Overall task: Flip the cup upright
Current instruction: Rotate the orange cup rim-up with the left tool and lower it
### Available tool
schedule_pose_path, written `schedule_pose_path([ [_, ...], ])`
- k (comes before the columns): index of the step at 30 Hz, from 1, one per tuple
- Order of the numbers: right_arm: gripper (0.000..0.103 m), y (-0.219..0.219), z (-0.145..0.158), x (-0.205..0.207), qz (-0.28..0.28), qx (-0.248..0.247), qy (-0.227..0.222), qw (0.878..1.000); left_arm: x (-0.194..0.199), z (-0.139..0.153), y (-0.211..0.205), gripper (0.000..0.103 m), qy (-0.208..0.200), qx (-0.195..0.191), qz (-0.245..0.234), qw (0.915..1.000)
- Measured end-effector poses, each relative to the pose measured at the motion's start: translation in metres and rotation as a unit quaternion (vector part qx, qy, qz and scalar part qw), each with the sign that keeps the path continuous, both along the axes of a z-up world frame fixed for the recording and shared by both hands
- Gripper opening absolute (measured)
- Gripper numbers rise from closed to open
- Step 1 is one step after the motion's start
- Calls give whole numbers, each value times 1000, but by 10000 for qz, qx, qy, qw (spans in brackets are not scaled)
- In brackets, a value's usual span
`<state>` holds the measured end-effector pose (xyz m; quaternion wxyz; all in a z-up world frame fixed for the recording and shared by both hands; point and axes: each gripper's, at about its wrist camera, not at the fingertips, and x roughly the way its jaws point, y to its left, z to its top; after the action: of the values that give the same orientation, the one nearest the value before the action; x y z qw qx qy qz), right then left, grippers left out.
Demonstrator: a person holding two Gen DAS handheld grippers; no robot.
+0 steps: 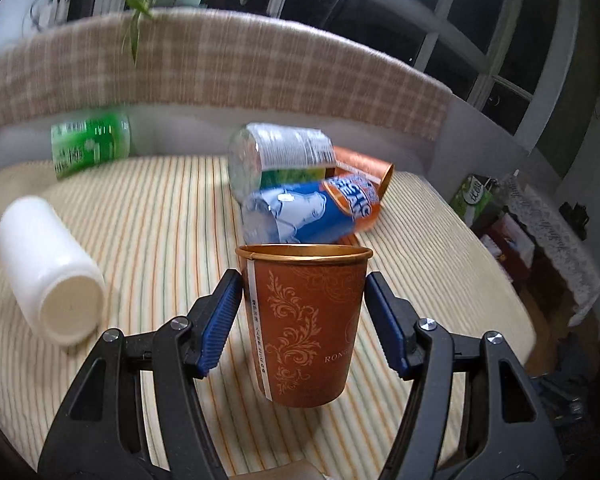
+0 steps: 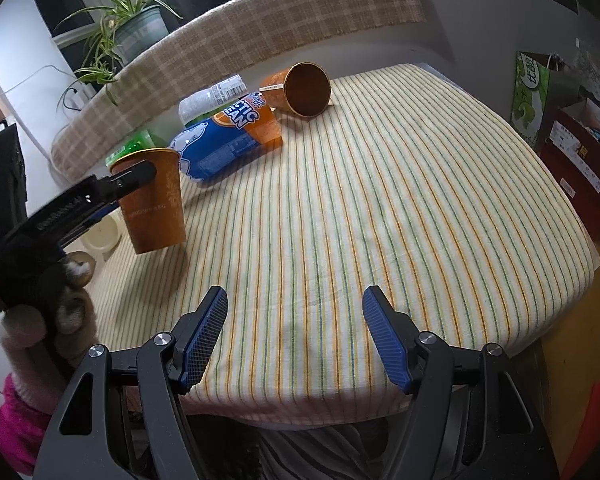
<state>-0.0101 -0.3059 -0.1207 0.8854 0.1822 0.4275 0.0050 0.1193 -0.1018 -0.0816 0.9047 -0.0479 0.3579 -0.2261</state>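
Observation:
An orange paper cup (image 1: 306,320) with a floral print is upright, mouth up, between the fingers of my left gripper (image 1: 302,292). The blue pads touch its sides near the rim. In the right wrist view the same cup (image 2: 152,200) appears held just above the striped tablecloth, with the left gripper's finger (image 2: 128,180) across it. A second orange cup (image 2: 300,90) lies on its side at the far end of the table, mouth toward the camera. My right gripper (image 2: 295,320) is open and empty over the table's near edge.
A blue and orange bottle (image 1: 312,208) and a clear bottle (image 1: 280,152) lie just behind the held cup. A white bottle (image 1: 52,268) lies to the left, a green bottle (image 1: 92,140) further back. The striped table (image 2: 380,220) drops off at the right; boxes (image 2: 580,152) stand beyond.

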Motion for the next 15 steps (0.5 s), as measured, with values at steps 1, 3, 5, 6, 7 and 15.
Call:
schedule_pose_path([
  [1,70,0,0,0,-6,-10,-2,10000,-2,0,-1,65,-158,72,13,9998],
  [3,70,1,0,0,-9,-19,-4,10000,-5,-2,-3,65,-370,206,12,9991],
  [5,70,1,0,0,-12,-26,-11,10000,-9,-6,-4,65,-396,310,-13,9987],
  [6,70,1,0,0,-16,-38,-17,10000,-11,-8,-4,65,-424,321,-27,9986],
  [7,70,2,0,0,-21,-52,-24,10000,-14,-8,-3,65,-464,328,-28,9984],
  [15,70,7,5,5,20,-112,-96,9999,-31,-5,2,65,-406,463,-128,9980],
])
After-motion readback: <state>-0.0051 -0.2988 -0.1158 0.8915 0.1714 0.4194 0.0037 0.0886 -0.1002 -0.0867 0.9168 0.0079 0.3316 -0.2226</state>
